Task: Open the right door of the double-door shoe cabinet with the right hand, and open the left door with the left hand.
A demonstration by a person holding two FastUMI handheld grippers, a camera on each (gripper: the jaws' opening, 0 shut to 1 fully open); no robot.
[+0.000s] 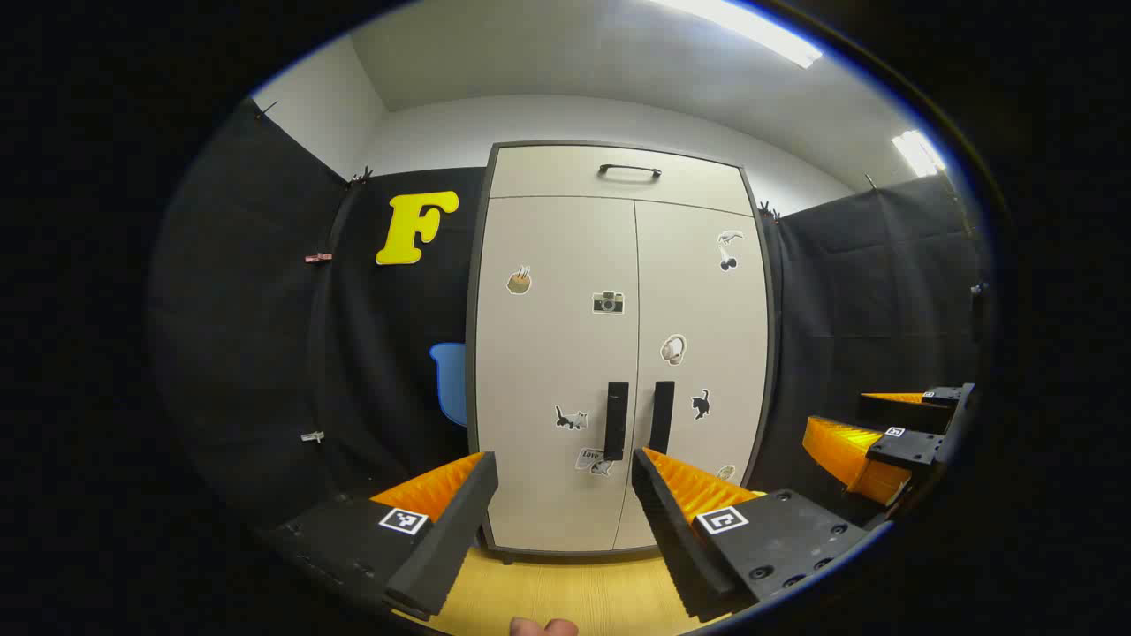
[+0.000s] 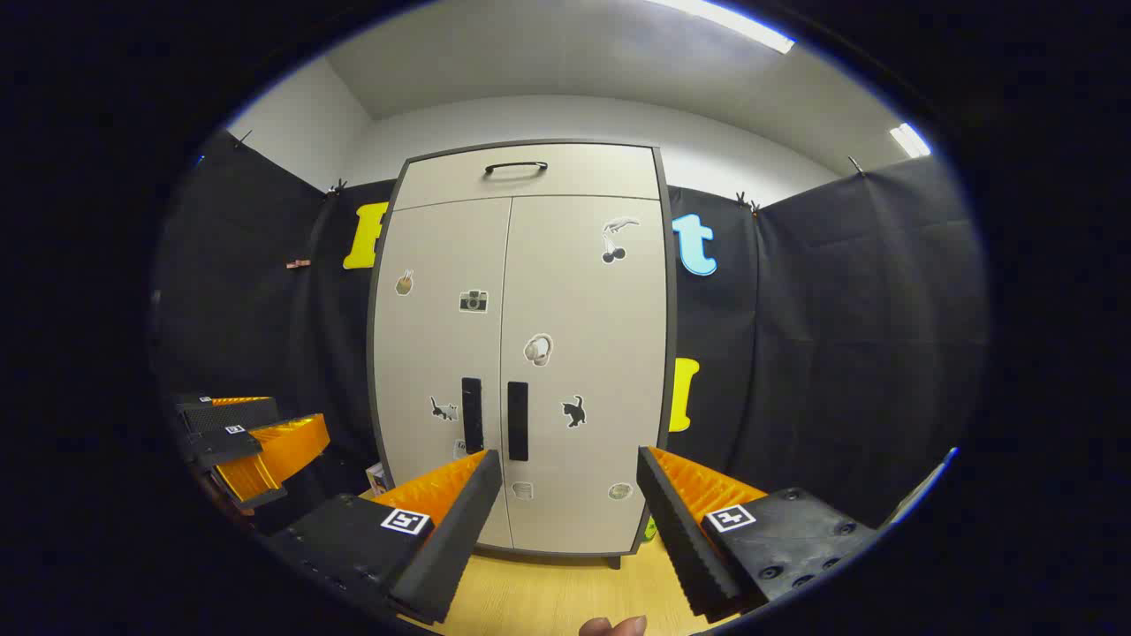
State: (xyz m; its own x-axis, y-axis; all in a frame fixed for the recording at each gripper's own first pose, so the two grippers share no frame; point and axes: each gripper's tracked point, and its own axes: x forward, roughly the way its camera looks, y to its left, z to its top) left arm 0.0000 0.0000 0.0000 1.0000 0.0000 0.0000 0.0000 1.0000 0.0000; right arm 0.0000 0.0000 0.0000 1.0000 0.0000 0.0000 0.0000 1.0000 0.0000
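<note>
We're facing the shoe cabinet (image 2: 521,353), both doors closed. Right gripper (image 2: 565,503) and left gripper (image 1: 561,499) hold their fingers spread, well apart from it. The right door's handle (image 2: 518,421) stands upright ahead, slightly left of our right fingers; left handle (image 1: 616,421) sits dead ahead.

The floor (image 1: 565,592) is pale yellow wood-grain board. The shoe cabinet (image 1: 618,353) stands upright on it, on short dark feet, both doors closed. By the cabinet's lower corners, small items sit on the floor, too small to identify.
</note>
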